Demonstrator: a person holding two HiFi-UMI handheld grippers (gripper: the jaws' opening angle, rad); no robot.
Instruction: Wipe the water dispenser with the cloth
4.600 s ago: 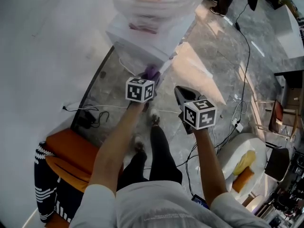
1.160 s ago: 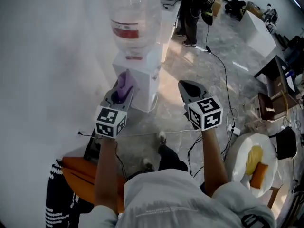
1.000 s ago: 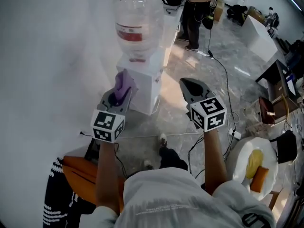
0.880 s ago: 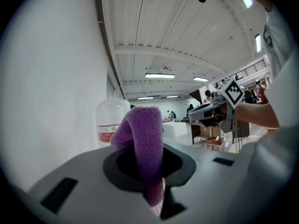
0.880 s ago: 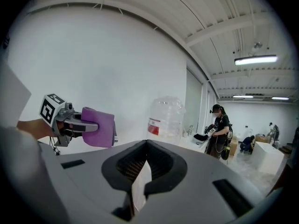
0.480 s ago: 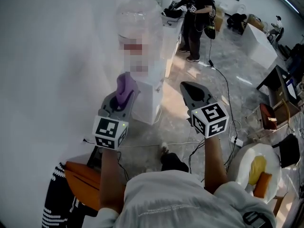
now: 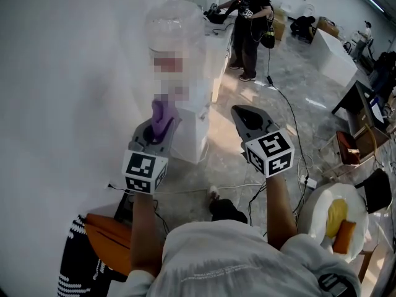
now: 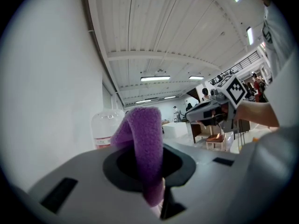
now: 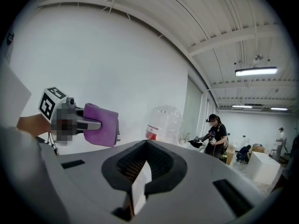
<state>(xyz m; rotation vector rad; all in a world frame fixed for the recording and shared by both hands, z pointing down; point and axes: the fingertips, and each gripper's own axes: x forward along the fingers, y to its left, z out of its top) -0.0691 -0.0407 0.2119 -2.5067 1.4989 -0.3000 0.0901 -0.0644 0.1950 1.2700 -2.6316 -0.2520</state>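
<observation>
The water dispenser (image 7: pixel 193 124) is a white cabinet against the wall, with a clear bottle (image 7: pixel 175 28) on top. My left gripper (image 7: pixel 158 124) is shut on a folded purple cloth (image 7: pixel 163 112), which sticks up in front of the dispenser's upper left corner; I cannot tell if they touch. In the left gripper view the cloth (image 8: pixel 143 146) stands out of the closed jaws, and the bottle (image 8: pixel 106 127) shows behind. My right gripper (image 7: pixel 246 120) hangs to the right of the dispenser, shut and empty. The right gripper view shows the cloth (image 9: pixel 101 124) and bottle (image 9: pixel 163 122).
A person (image 7: pixel 249 18) stands behind the dispenser at a white counter. Cables (image 7: pixel 288 125) trail over the grey floor. A round white table (image 7: pixel 322 228) with yellow and orange items is at the lower right. An orange seat (image 7: pixel 106 235) sits at the lower left by the wall.
Over 4.6 s the view has pulled back from the dispenser and tilted up. In the last second both grippers kept nearly the same pose; the left one still holds the cloth.
</observation>
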